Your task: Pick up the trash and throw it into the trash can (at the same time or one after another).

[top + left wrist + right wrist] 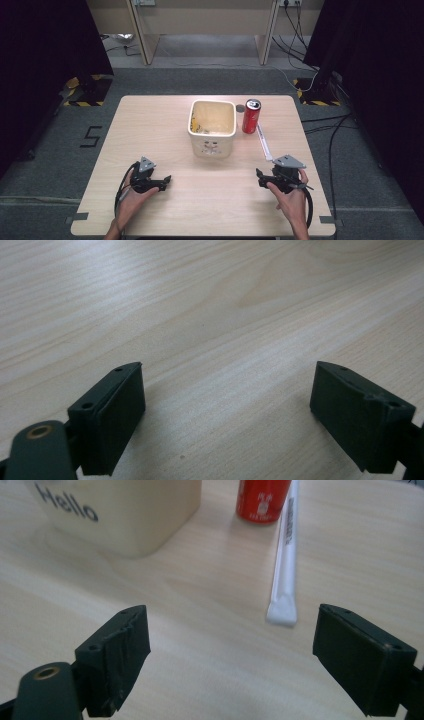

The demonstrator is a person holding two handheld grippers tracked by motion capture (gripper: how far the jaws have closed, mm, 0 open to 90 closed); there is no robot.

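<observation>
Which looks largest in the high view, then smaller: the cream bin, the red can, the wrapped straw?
1. Cream bin, clearly largest.
2. Red can.
3. Wrapped straw: as long as the can is tall, but much thinner.

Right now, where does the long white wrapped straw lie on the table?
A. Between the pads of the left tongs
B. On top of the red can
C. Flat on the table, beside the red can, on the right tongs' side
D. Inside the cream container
C: the wrapped straw lies flat on the wooden table, one end near the red can, ahead of the open right tongs.
</observation>
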